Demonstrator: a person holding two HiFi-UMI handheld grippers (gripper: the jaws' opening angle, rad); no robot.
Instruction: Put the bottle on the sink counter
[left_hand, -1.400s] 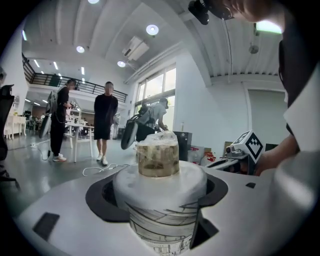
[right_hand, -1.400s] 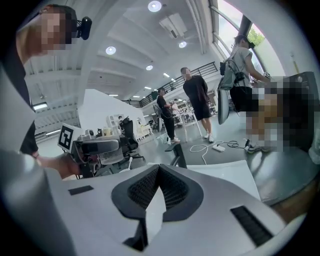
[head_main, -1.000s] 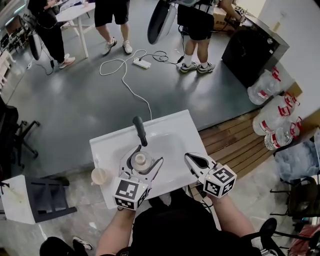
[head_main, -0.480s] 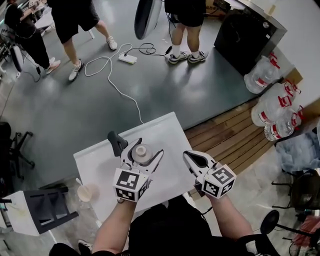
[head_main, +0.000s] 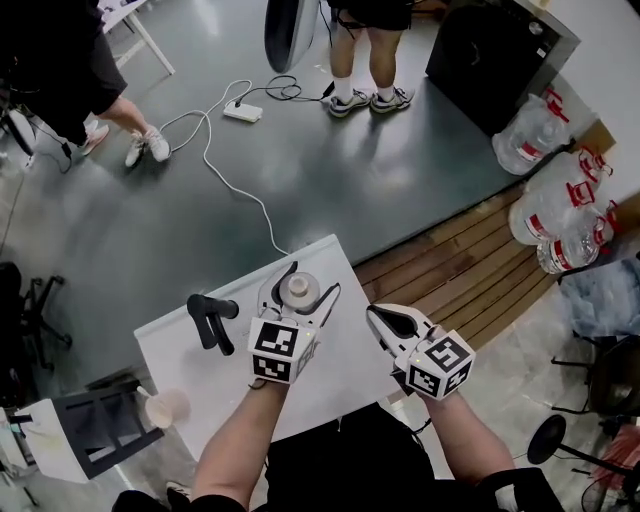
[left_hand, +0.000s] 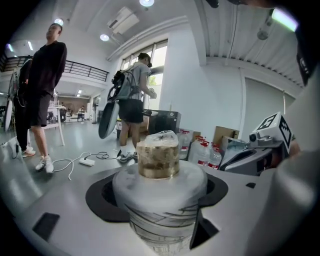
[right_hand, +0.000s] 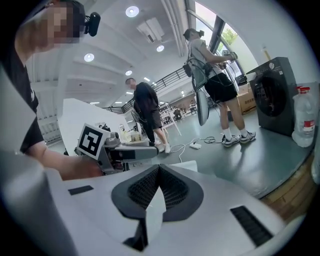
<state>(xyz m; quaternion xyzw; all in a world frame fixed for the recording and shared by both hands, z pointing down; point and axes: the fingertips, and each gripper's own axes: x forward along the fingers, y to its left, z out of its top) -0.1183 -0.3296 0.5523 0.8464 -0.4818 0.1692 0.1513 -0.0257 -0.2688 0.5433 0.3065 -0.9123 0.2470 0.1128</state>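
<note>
A frosted clear bottle (head_main: 299, 291) with a pale wrapped cap is held in my left gripper (head_main: 302, 284), which is shut on its body. It hangs over the far right part of the white sink counter (head_main: 180, 345), to the right of the black faucet (head_main: 210, 318). In the left gripper view the bottle (left_hand: 159, 190) fills the gap between the jaws, upright, with its cap (left_hand: 158, 156) on top. My right gripper (head_main: 384, 319) is just right of the counter, shut with nothing in it; its ribbed pads (right_hand: 172, 187) meet at the tip.
A pale cup (head_main: 165, 408) stands at the counter's near left corner. Two people (head_main: 365, 50) stand on the grey floor beyond, near a power strip with its cable (head_main: 243, 112). Water jugs (head_main: 560, 215) and wooden decking (head_main: 470, 270) lie to the right.
My left gripper has carried the bottle from just in front of the faucet over the basin to the right and farther away, towards the counter's far corner. The right gripper has hardly moved.
</note>
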